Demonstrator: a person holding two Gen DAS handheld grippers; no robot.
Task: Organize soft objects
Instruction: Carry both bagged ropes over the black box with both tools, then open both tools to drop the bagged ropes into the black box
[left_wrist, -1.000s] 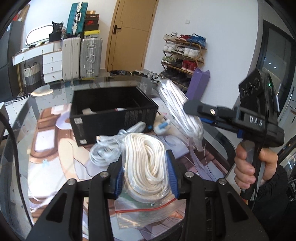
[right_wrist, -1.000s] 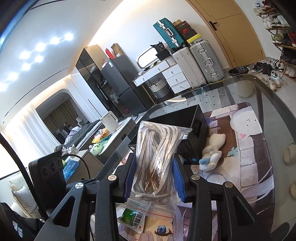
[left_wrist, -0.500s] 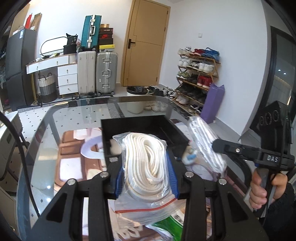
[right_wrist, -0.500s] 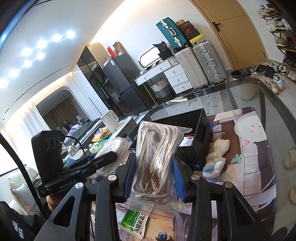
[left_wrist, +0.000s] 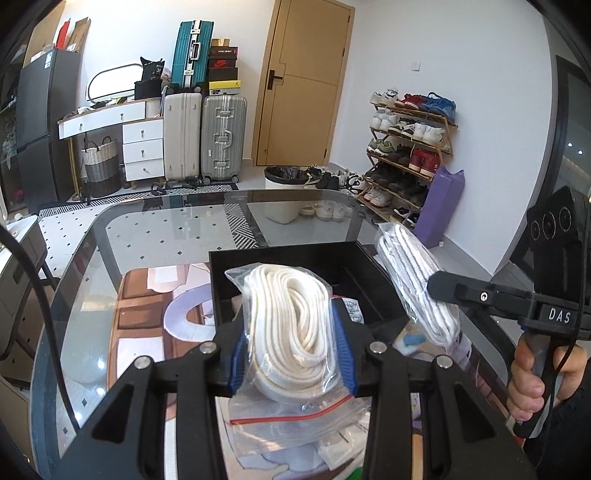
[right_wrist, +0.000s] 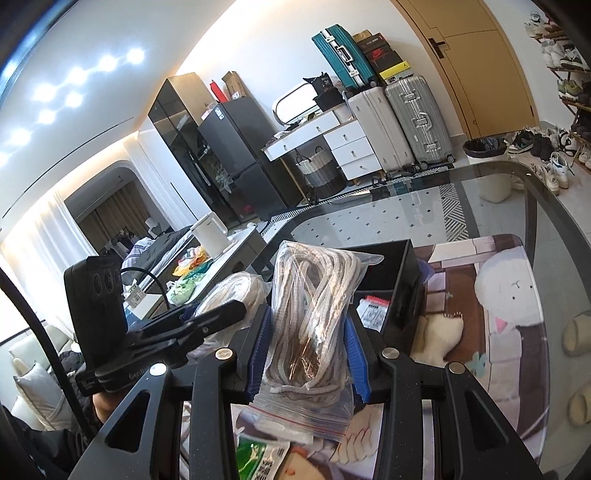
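Left wrist view: a zip bag of white rope (left_wrist: 291, 328) is pinched between the blue pads of the left gripper (left_wrist: 293, 343), its coil standing lengthwise along the fingers, the red-striped seal hanging toward the camera. Directly beyond and below the fingertips an open black box (left_wrist: 295, 258) is seen on the glass table (left_wrist: 147, 229); the bag's far end overlaps the box's near wall, so a short forward reach and a release are judged to be what remains. To the right, the right gripper (left_wrist: 439, 288) is seen held by a hand (left_wrist: 532, 376), clamped on a second bag of striped rope (left_wrist: 413, 266) that slants up toward the box's right wall. The left gripper is judged the nearer to the opening. Compared with the frame a second earlier, the box is met more squarely and closer, and loose bags on the table are no longer in sight.

Right wrist view: the bag of striped rope (right_wrist: 314, 314) is gripped upright between the right gripper (right_wrist: 310, 354) pads, its long axis along the fingers. The black box (right_wrist: 402, 280) lies just ahead and slightly right, with a plush toy (right_wrist: 439, 336) beside its near corner. The left gripper (right_wrist: 221, 317) is seen at left with its white rope bag (right_wrist: 236, 291); a second earlier it was not in sight here.
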